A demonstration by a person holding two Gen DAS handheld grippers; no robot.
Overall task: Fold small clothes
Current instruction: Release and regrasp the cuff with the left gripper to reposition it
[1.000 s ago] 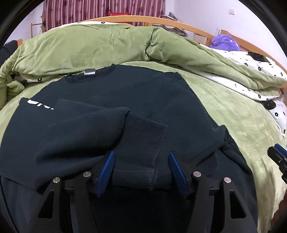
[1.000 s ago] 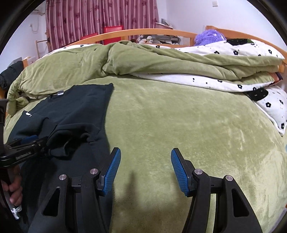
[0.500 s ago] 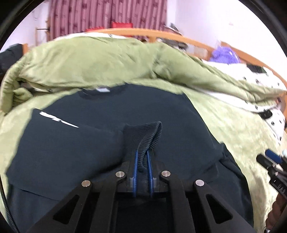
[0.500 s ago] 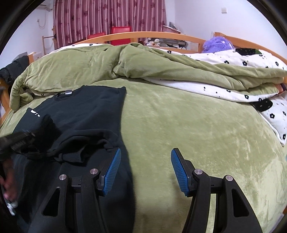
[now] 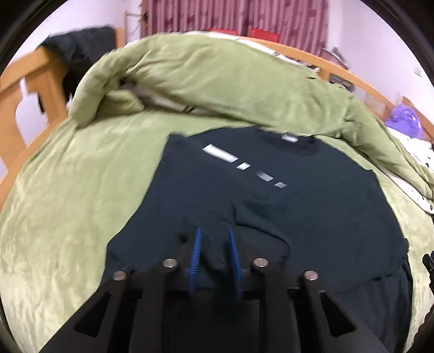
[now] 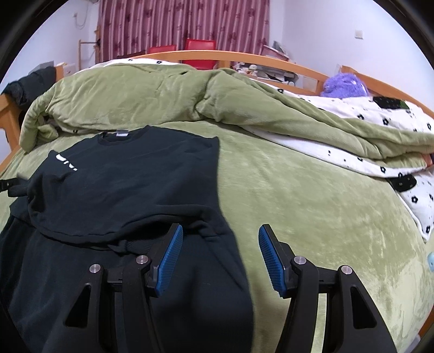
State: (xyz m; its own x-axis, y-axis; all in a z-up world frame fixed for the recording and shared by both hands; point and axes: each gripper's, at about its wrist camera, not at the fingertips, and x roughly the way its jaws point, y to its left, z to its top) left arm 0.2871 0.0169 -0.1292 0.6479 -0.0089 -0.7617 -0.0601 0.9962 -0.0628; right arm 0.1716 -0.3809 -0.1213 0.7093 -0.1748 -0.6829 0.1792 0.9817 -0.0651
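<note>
Left gripper [image 5: 214, 254]: half a second ago its blue pads were pinched on the ribbed cuff; now the jaws have just been opening and stand a little apart, with dark cloth lying in the gap, and through the blur I cannot tell whether the pads press on it
Sweatshirt [image 5: 271, 206]: dark, spread flat across the centre of the left wrist frame, collar at upper right; the white chest print, half covered by the sleeve a second ago, now shows in full
Sleeve [image 5: 260, 217]: earlier it lay over the chest with the cuff between the pads; now it lies folded over the lower body, just above the left gripper's tips
Right gripper [image 6: 219, 256]: jaws wide apart and holding nothing, as before; the left pad now hangs over the sweatshirt's edge, which a second ago lay well to its left, the right pad over green cover
Bed cover [image 6: 312, 195]: green plush under the garment, fills the right half of the right wrist frame
Quilt [image 6: 162, 95]: green, bunched along the top, just behind the collar
Purple plush toy [image 6: 344, 85]: upper right, well apart from the sweatshirt
Curtain [image 6: 184, 24]: striped red, top centre
</note>
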